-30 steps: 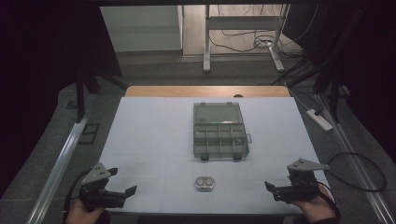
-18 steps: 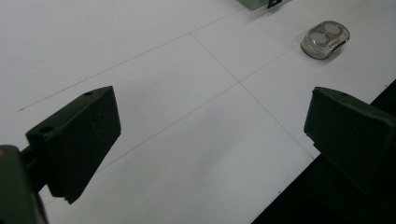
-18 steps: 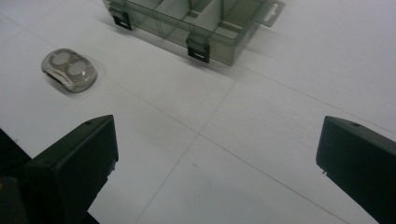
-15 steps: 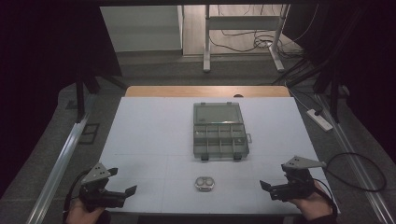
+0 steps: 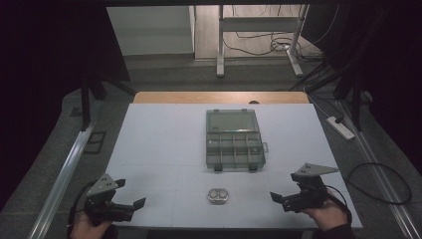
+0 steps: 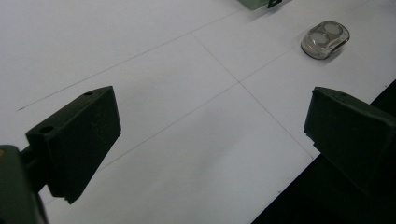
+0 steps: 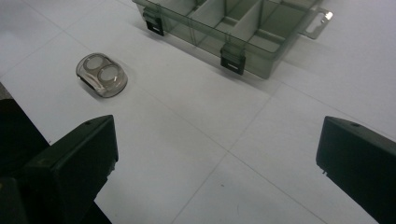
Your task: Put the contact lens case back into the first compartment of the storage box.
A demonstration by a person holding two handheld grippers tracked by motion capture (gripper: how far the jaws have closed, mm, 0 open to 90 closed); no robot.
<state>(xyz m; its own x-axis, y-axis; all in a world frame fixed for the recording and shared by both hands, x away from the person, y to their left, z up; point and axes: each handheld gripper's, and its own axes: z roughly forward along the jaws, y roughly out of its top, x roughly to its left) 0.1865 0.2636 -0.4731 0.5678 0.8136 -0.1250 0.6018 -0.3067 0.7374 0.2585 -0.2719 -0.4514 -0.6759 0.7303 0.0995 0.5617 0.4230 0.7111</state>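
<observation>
Clear case [image 5: 218, 195] on white table [image 5: 159, 144]

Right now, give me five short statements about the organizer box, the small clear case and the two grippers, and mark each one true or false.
1. The organizer box lies open, lid folded back away from the person. True.
2. The small clear case sits inside a compartment of the box. False: it lies on the white table, nearer the person than the box.
3. The left gripper has its jaws apart and holds nothing. True.
4. The right gripper is shut on the case. False: it is open, apart from the case.
5. The compartments seen in the right gripper view are full of parts. False: they look empty.
</observation>
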